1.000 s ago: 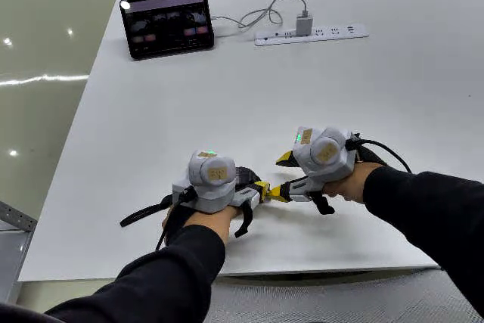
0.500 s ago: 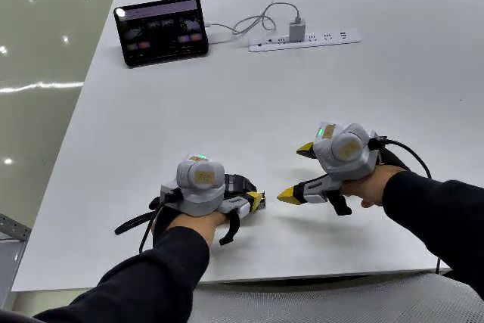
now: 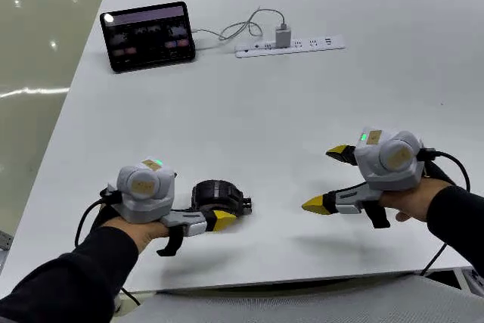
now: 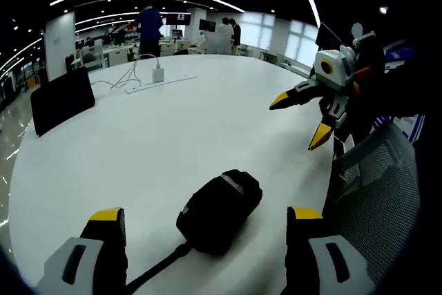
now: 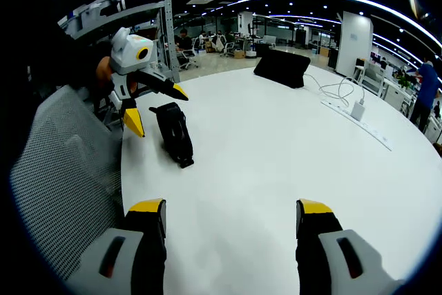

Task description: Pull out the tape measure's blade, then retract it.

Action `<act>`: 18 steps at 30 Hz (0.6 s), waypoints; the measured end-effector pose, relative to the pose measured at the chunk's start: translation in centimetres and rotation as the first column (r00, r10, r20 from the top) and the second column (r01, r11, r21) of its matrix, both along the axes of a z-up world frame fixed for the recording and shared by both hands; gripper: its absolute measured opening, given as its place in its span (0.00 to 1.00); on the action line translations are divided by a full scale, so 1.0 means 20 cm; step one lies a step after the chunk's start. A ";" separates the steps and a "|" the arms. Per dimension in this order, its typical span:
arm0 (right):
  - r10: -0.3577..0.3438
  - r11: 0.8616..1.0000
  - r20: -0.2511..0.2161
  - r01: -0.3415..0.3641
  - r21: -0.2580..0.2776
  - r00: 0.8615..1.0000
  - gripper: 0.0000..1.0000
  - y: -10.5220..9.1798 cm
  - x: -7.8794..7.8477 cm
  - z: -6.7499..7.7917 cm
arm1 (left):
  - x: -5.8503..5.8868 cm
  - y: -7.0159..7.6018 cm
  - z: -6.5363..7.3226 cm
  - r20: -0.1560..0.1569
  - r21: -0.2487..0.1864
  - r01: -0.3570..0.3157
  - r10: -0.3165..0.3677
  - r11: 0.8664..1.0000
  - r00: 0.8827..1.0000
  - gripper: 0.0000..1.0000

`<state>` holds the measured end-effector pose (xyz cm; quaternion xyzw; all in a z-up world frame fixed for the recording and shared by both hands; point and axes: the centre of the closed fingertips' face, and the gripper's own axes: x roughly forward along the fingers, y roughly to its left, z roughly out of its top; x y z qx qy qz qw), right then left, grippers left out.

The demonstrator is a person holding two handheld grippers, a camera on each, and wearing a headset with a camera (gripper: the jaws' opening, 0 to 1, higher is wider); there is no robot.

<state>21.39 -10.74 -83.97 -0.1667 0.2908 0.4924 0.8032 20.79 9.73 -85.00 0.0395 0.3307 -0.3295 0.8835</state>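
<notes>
Fingers (image 4: 103, 246) of the left gripper (image 4: 204, 213) stand apart, the black tape measure (image 4: 219, 211) lying between them untouched, its long axis pointing forward and its strap (image 4: 155, 271) trailing back. Right gripper (image 5: 230, 205) gapes, well apart.

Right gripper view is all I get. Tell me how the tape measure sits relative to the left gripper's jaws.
Observer: In the left gripper view the tape measure lies on the table between the open jaws of the left gripper, touched by neither.
Operator: Report the blade.
Observer: No blade shows drawn out; a black strap trails from the case towards the camera.
Operator: Check the tablet.
Observer: The head view shows the tablet with its screen lit.
</notes>
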 end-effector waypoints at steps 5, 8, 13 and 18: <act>-0.027 1.000 0.009 0.027 0.009 1.000 0.79 -0.12 -0.05 0.03 | 0.00 0.14 0.06 0.023 -0.013 -0.051 0.052 0.999 0.998 1.00; -0.047 0.999 0.010 0.047 0.012 0.999 0.81 -0.19 -0.08 0.04 | -0.02 0.21 0.07 -0.001 -0.029 -0.072 0.072 0.997 0.997 1.00; -0.066 0.998 0.008 0.066 0.016 0.998 0.85 -0.29 -0.13 0.03 | -0.09 0.29 0.07 -0.007 -0.002 -0.047 0.047 0.999 0.999 0.99; -0.105 0.994 0.024 0.105 0.014 0.994 0.94 -0.44 -0.17 0.05 | -0.12 0.35 0.09 0.006 -0.010 -0.069 0.069 0.998 0.998 0.99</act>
